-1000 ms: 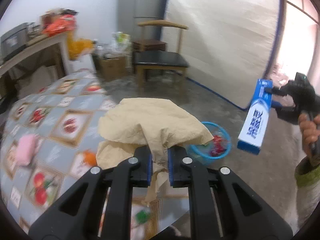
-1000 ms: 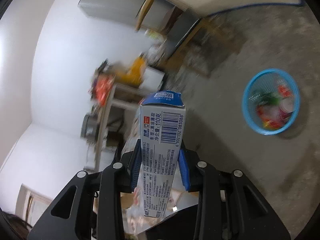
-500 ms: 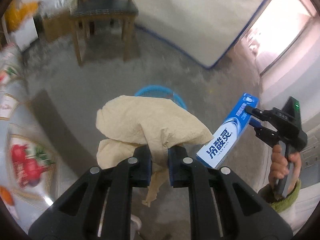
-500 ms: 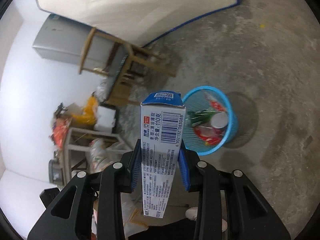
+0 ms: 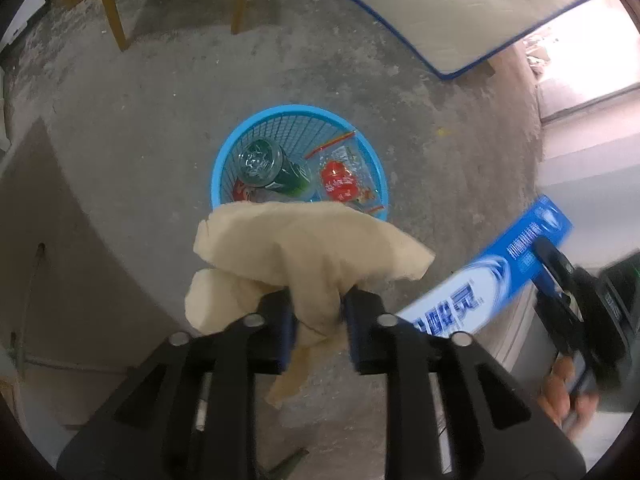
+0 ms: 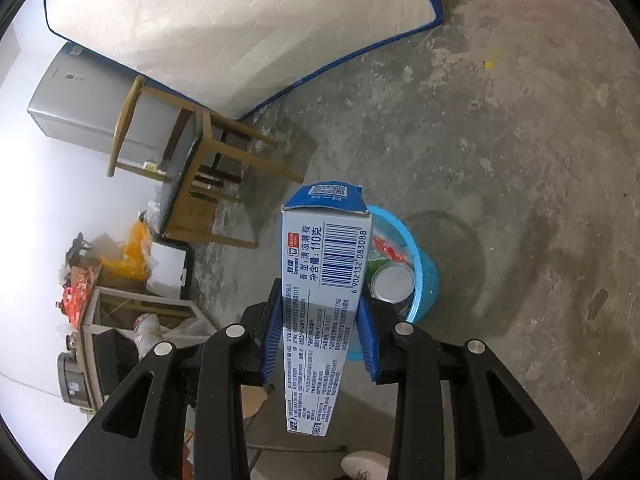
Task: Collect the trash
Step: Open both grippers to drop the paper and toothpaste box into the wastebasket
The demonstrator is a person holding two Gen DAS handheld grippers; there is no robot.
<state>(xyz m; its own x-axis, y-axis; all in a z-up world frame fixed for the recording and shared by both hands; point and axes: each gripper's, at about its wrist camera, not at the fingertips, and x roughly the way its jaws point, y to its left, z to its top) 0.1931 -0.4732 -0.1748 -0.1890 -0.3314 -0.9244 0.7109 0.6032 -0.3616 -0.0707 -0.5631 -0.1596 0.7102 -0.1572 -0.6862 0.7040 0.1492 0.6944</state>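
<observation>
My left gripper (image 5: 318,312) is shut on a crumpled beige paper (image 5: 304,240) and holds it above the near rim of a blue mesh basket (image 5: 288,114) on the concrete floor. The basket holds a green bottle (image 5: 268,166) and red wrappers (image 5: 338,180). My right gripper (image 6: 320,328) is shut on a blue and white toothpaste box (image 6: 326,268), held upright above the basket (image 6: 424,276). The box (image 5: 496,280) and the right gripper (image 5: 560,280) also show in the left wrist view, at the right.
A wooden chair (image 6: 192,152) stands past the basket, with a mattress (image 6: 224,28) leaning on the wall behind it. A grey fridge (image 6: 72,100) and a cluttered shelf (image 6: 120,304) are at the left. A shoe (image 6: 364,464) is at the bottom edge.
Both grippers have swung from the table side to the floor and now point down over the blue basket. The paper and the toothpaste box stay gripped.
</observation>
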